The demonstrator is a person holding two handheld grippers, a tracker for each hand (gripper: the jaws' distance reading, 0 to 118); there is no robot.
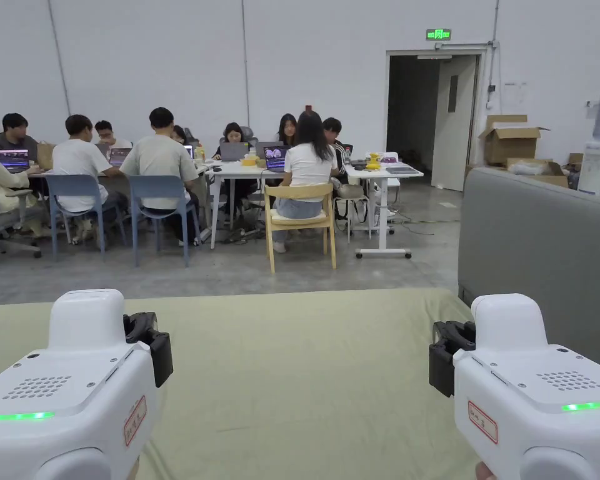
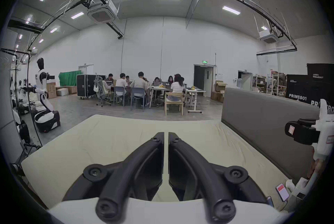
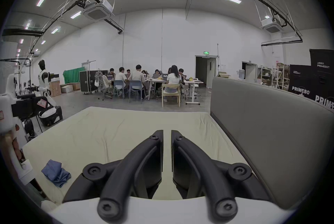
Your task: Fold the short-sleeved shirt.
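Tools held level above a pale green bed, well apart: left tool with jaws nearly together, gripping nothing; right tool likewise nearly closed and empty. Crumpled blue shirt lying on the bed, near its left edge, untouched. Grey headboard along the right.

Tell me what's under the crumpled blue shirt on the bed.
The blue shirt lies bunched on the pale sheet of the bed, near its left edge. The sheet runs under it; anything tucked inside the folds is hidden.
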